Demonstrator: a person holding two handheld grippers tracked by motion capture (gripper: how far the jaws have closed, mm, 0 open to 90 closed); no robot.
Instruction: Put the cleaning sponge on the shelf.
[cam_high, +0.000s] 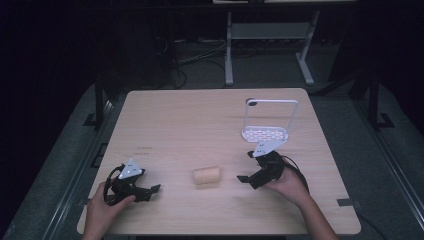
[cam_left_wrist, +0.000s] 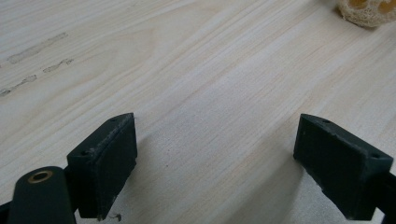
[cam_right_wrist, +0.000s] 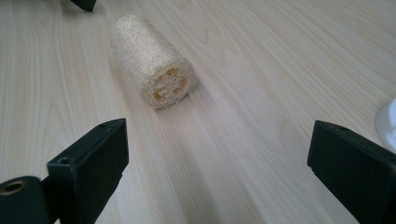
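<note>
A pale loofah roll (cam_high: 207, 175) lies on its side near the middle front of the wooden table (cam_high: 200, 120). My left gripper (cam_high: 152, 190) rests at the front left, open, jaws wide apart over bare wood, pointing towards the roll. An end of the loofah roll (cam_left_wrist: 369, 10) peeks in at the top right of the left gripper view. My right gripper (cam_high: 246, 170) is to the right of the roll, open, nothing between its jaws. In the right gripper view the loofah roll (cam_right_wrist: 152, 60) lies ahead, its holed end facing me.
A white wire rack (cam_high: 267, 122) with a perforated base stands upright at the back right of the table; a bit of the white rack (cam_right_wrist: 388, 122) shows at the right edge of the right gripper view. Faint marks (cam_high: 144, 151) sit on the wood at left.
</note>
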